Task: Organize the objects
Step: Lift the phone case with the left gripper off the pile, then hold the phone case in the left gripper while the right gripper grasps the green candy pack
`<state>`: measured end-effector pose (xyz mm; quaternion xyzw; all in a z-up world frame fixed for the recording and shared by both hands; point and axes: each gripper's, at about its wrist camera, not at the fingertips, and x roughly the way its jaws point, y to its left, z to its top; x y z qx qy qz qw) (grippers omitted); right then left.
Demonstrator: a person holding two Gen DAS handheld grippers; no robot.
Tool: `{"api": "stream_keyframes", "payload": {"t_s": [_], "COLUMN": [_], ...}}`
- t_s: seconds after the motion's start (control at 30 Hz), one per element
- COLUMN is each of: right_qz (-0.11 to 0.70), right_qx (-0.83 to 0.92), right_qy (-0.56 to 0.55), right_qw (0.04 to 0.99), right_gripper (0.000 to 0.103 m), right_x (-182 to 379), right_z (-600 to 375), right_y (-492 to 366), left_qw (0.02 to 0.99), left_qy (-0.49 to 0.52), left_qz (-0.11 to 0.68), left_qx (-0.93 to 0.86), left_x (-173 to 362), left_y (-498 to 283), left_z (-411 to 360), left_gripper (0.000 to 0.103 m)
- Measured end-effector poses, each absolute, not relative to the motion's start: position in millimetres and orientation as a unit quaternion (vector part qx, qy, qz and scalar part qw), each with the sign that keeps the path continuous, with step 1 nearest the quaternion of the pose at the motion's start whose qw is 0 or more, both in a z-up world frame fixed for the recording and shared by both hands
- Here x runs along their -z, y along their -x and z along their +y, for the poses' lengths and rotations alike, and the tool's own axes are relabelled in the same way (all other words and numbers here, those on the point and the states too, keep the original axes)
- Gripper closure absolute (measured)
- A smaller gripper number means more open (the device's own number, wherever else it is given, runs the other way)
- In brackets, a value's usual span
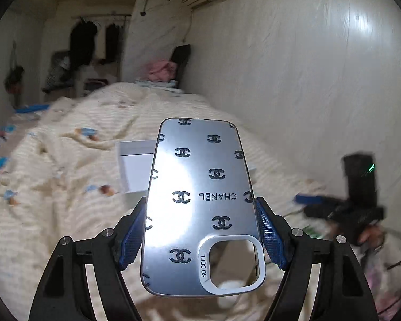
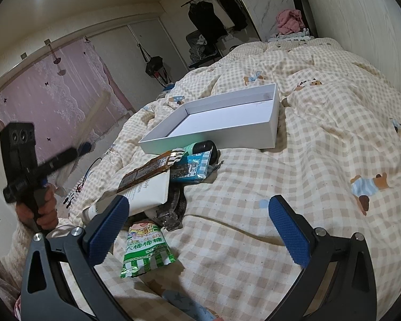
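My left gripper [image 1: 200,230] is shut on a silver phone case [image 1: 197,203] with black logos, held up above the bed with its camera cutout nearest me. A white open box [image 1: 132,165] lies on the quilt behind the case; it also shows in the right wrist view [image 2: 222,117], empty. My right gripper [image 2: 197,230] is open and empty, low over the quilt. Just left of it lie a green candy packet [image 2: 145,250], a white lotion tube [image 2: 149,190], a brown snack wrapper [image 2: 147,172], a teal box [image 2: 191,169] and a dark hair clip [image 2: 173,208].
The checked quilt [image 2: 320,139] covers the whole bed, with the wall along its right side. Pink clothes [image 2: 288,21] are piled at the head of the bed. The right gripper shows in the left wrist view [image 1: 358,203], the left gripper in the right wrist view [image 2: 26,165].
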<state>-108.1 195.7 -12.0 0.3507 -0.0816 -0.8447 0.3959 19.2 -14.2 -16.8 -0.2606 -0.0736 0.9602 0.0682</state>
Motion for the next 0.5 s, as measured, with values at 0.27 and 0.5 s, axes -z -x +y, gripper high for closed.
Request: {"api": "stream_keyframes", "payload": {"t_s": [0.27,0.5], "right_qz": [-0.076,-0.085], "right_qx": [0.843,0.835], "right_qy": [-0.361,-0.375], "right_qw": [0.392,0.393], "right_gripper": [0.0,0.0], "right_x": [12.4,15.3], "right_z": [193.2,194.1], "right_y": [112.1,117.5], "left_qw": [0.078,0.088], "left_qy": [0.232,0.224], "left_qz": [-0.126,-0.133], "left_qx": [-0.961,-0.961], "left_x": [41.4,47.1], "left_y": [-51.0,-54.4], "left_z": [-23.5,-22.8], "left_gripper": [0.028,0.028]}}
